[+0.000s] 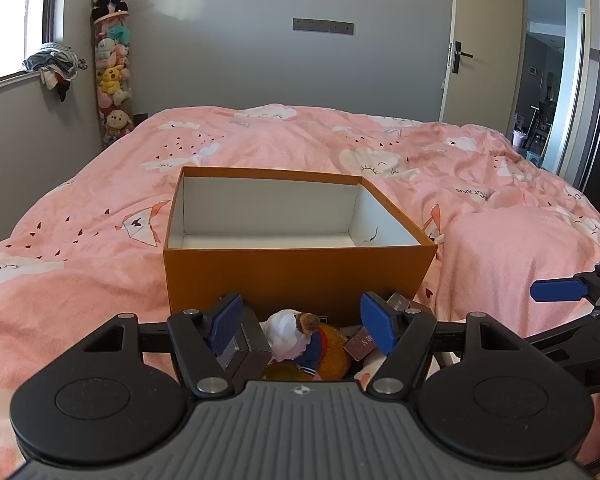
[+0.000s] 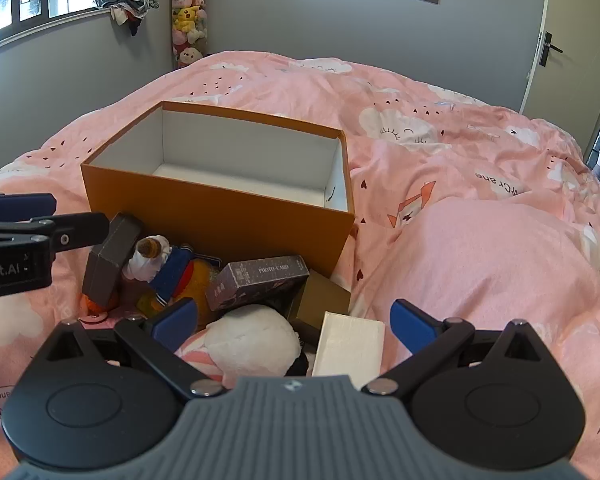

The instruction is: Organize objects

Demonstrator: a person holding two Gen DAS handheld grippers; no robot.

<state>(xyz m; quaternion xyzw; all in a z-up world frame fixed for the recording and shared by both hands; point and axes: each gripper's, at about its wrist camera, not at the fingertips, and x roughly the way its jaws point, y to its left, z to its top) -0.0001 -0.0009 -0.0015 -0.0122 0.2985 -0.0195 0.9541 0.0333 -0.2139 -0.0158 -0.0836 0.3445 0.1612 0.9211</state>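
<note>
An open orange box (image 1: 296, 276) with a white, empty inside stands on the pink bed. A small pile lies against its near wall. In it are a plush doll (image 1: 300, 336) in a white hat and blue sailor top, a grey box (image 2: 108, 256), a purple photo-card box (image 2: 260, 280), an olive box (image 2: 324, 296), a white plush (image 2: 252, 340) and a white box (image 2: 350, 344). My left gripper (image 1: 300, 320) is open above the doll, its pads clear of it. My right gripper (image 2: 294, 320) is open wide over the white plush and white box.
The pink duvet (image 1: 100, 272) is rumpled, with a raised fold (image 2: 480, 272) to the right of the box. A tall tube of plush toys (image 1: 112, 76) stands in the far corner by the window. A door (image 1: 460, 56) is at the right.
</note>
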